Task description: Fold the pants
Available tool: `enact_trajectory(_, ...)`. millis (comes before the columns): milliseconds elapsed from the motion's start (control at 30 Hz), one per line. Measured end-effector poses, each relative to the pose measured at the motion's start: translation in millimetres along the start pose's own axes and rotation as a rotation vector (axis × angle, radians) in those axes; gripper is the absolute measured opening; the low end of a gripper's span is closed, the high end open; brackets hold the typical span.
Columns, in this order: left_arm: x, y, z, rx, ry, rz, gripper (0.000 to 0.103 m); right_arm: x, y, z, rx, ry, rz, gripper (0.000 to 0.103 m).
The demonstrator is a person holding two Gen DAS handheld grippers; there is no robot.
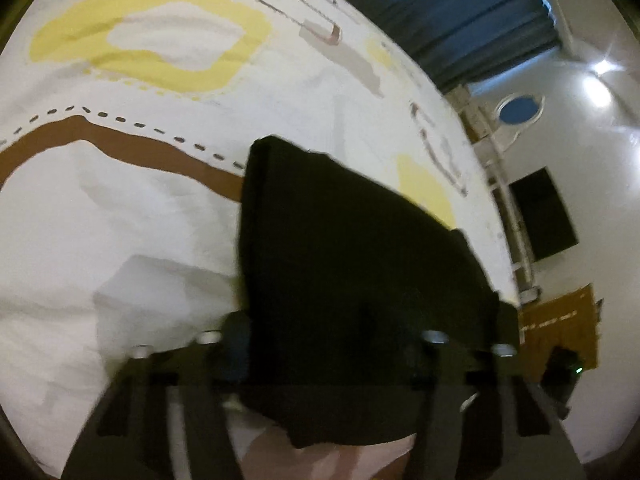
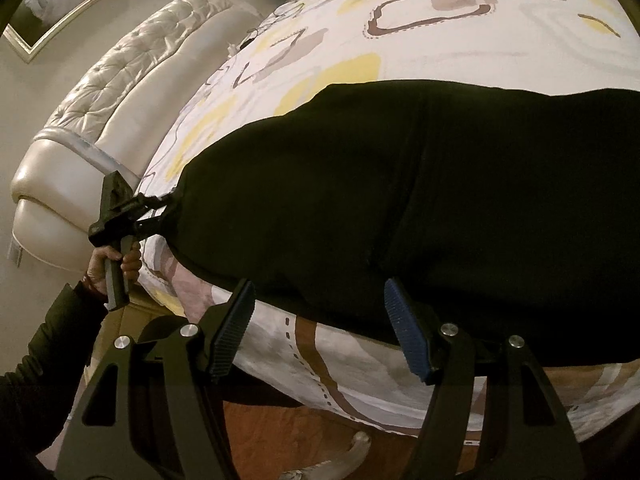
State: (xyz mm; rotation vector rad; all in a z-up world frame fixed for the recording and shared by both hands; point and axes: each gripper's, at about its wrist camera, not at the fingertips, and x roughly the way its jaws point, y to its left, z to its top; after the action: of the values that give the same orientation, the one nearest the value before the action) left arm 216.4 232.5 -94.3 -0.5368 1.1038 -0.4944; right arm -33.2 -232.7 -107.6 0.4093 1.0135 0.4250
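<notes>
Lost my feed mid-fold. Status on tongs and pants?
Left tongs shut on pants end. Right tongs open, off the cloth. Pants flat on bedsheet; nothing in the way.

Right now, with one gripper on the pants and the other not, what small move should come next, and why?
Probably ease the right gripper forward and close it on the near edge of the black pants. Its jaws stand open with that edge between them, ungripped, while the left gripper already seems to pinch the far end over the bedsheet.
</notes>
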Motion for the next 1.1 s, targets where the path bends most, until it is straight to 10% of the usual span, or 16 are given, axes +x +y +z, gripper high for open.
enact_trajectory(33,2,3,2,-0.008,0.008,0.005,0.023,0,-1,0,0.003,0.0,0.002,0.067)
enact_trajectory(233,-5,14,-1,-0.056,0.015,-0.034,0.015,-3,-3,0,0.008,-0.007,0.009,0.067)
enact_trajectory(1100,-14,-164,-1,0.132,-0.047,-0.224,0.013,-66,-42,-7,0.108,-0.155,0.019,0.067)
